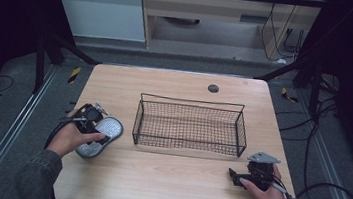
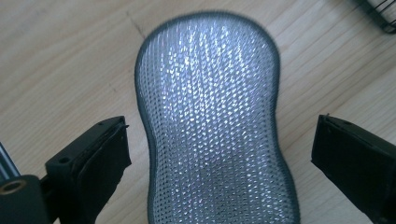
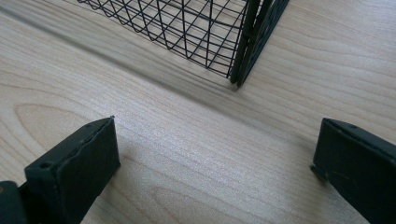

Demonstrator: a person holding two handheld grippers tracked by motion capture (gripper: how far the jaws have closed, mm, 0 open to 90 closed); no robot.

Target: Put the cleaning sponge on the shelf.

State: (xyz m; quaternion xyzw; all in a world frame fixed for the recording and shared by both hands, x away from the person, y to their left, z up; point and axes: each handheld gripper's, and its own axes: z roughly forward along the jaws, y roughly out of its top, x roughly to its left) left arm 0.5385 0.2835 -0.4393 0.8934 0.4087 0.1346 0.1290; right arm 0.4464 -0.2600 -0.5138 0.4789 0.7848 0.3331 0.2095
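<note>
A silver mesh scrubbing sponge (image 1: pixel 101 137) with a grey rim lies flat on the wooden table (image 1: pixel 170 184), left of a black wire basket (image 1: pixel 190 123). My left gripper (image 1: pixel 92 126) hovers over the sponge. In the left gripper view the sponge (image 2: pixel 212 126) lies between the two wide-apart jaws, and neither jaw touches it. My left gripper (image 2: pixel 219 154) is open. My right gripper (image 1: pixel 237 178) rests near the table's front right, open with nothing between its jaws. In the right gripper view, my right gripper (image 3: pixel 215 158) faces bare wood and a corner of the basket (image 3: pixel 243 42).
The basket holds nothing and stands in the middle of the table. A small dark round grommet (image 1: pixel 213 88) sits near the table's far edge. Cables (image 1: pixel 334 198) trail on the floor to the right of the table.
</note>
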